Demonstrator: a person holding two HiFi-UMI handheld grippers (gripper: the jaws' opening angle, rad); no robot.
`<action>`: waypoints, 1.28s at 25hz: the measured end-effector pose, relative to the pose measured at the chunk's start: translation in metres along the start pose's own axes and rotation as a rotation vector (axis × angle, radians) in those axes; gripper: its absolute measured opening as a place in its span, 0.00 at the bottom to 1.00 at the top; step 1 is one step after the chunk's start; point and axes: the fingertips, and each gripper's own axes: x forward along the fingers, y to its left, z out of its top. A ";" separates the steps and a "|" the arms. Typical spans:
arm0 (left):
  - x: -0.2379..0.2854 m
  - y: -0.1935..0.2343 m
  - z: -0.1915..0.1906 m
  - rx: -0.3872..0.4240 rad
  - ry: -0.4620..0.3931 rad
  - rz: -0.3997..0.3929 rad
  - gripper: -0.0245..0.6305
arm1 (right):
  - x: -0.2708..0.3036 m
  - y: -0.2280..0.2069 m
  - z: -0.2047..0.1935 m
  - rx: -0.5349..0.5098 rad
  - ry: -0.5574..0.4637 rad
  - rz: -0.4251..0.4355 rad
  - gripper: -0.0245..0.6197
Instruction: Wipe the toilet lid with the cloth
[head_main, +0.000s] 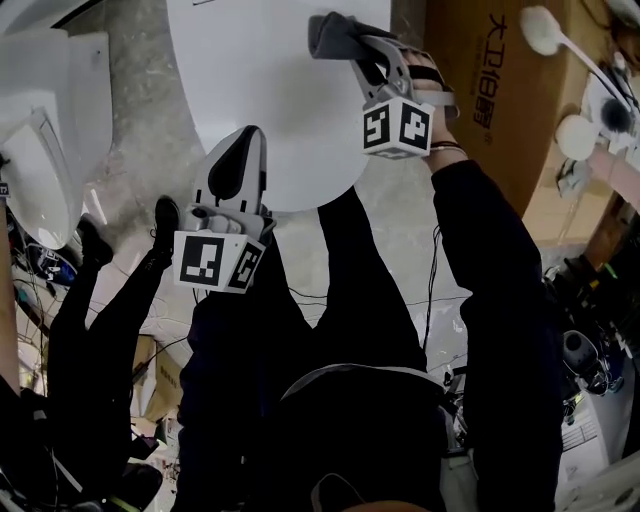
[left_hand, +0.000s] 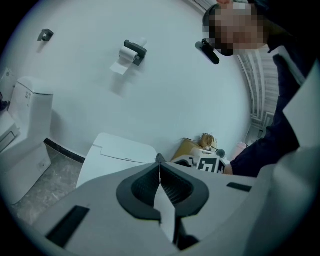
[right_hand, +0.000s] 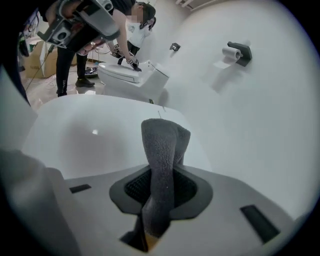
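The white toilet lid (head_main: 262, 85) is seen at upper centre of the head view. The left gripper (head_main: 243, 150) is kept closed and empty at the lid's lower edge. The grey cloth (right_hand: 162, 150) is clamped in the right gripper (head_main: 352, 48) over the lid's upper part. If pressed hard, the cloth might be dragged free. Chinese characters are printed on the cardboard box (head_main: 500, 110) at upper right, possibly beginning "大卫".

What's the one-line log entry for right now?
right gripper: shut on cloth | left gripper: shut, empty | cloth over toilet lid, contact unclear
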 end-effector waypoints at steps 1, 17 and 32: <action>0.000 0.003 0.001 -0.001 -0.002 0.006 0.06 | 0.008 -0.011 0.003 -0.018 -0.002 -0.011 0.18; 0.012 0.030 0.001 -0.047 -0.015 0.106 0.06 | 0.121 -0.045 0.009 -0.198 0.051 0.061 0.18; -0.010 0.032 -0.001 -0.040 -0.024 0.079 0.06 | 0.091 0.020 0.004 -0.224 0.111 0.137 0.17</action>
